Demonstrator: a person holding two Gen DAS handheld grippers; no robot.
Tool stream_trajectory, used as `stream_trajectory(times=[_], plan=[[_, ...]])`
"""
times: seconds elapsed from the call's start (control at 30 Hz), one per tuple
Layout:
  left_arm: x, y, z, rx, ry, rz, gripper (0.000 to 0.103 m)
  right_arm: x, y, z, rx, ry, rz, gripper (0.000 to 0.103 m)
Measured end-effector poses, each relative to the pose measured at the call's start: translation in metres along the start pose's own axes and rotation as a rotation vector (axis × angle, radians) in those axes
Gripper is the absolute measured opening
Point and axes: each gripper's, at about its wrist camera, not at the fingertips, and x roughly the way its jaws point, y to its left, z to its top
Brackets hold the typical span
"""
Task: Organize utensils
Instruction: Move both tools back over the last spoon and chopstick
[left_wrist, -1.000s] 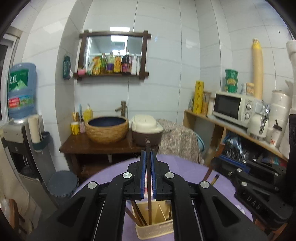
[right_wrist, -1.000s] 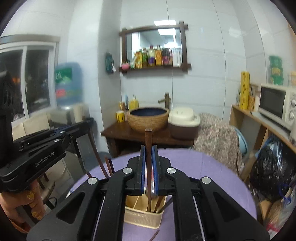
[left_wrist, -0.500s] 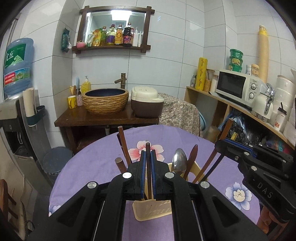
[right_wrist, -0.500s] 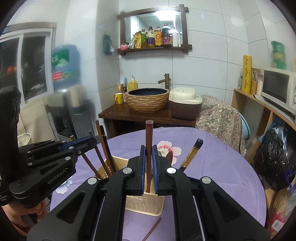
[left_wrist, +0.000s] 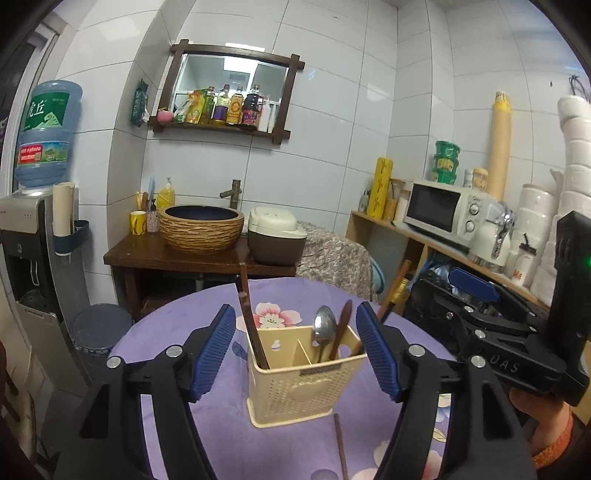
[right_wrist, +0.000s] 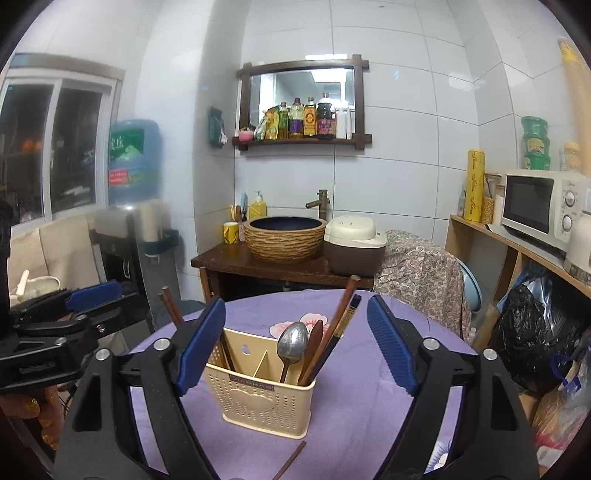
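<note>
On the purple table (right_wrist: 369, 398), the utensil caddy (right_wrist: 264, 398) stands between the opening right claw's (right_wrist: 295, 343) pads.

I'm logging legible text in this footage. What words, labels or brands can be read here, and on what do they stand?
"DAS": on the right gripper body, seen from the left wrist view.
"虎丘": on the water jug label; its smaller print is unreadable.
Utensil caddy nameplate, shelf bottles, yellow tube, left gripper side: too small or blurred.
</note>
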Motion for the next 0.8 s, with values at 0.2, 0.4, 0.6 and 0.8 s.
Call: stream_trajectory(times=[0.2, 0.4, 0.6, 0.8], plan=[[-0.014, -0.006, -0.041, 0.028, 0.058, 0.037, 0.070, -0.025, -0.004, -0.036, -0.028, 0.062, -0.106, 0.090], [0.020, -0.012, -0.125, 0.013, 0.351, 0.008, 0.063, -0.008, -0.011, -0.103, -0.021, 0.288, -0.179, 0.092], [0.049, -0.030, -0.179, 0.018, 0.525, -0.011, 0.046, -0.006, -0.010, -0.153, 0.004, 0.401, -0.190, 0.092], [0.066, -0.037, -0.197, 0.023, 0.581, 0.002, 0.040, -0.010, -0.022, -0.170, 0.063, 0.423, -0.193, 0.094]])
